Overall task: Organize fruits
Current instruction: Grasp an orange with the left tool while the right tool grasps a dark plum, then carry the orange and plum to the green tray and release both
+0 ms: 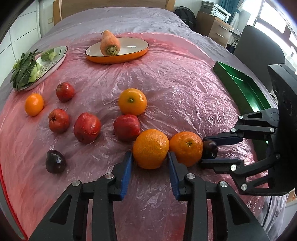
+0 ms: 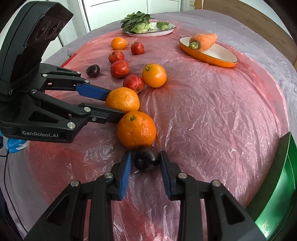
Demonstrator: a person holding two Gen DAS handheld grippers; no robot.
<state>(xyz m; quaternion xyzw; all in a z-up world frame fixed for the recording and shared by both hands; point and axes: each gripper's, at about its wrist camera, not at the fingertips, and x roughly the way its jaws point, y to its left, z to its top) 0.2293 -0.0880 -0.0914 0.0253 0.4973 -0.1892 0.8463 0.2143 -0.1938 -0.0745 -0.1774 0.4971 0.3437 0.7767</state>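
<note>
Low in the frame, the left gripper (image 1: 150,157) clamps an orange (image 1: 150,148) on the pink plastic sheet (image 1: 185,89), while the right gripper (image 2: 145,160) pinches a dark plum (image 2: 146,159) just beside a second orange (image 2: 136,129).

A bed (image 1: 130,18) covered in a grey sheet, with a wooden headboard (image 1: 115,5) at its far end. White cabinet doors (image 1: 20,29) stand left of the headboard. To the right are a wooden drawer unit (image 1: 217,27), a dark chair (image 1: 259,44) and a bright window (image 1: 272,16).
</note>
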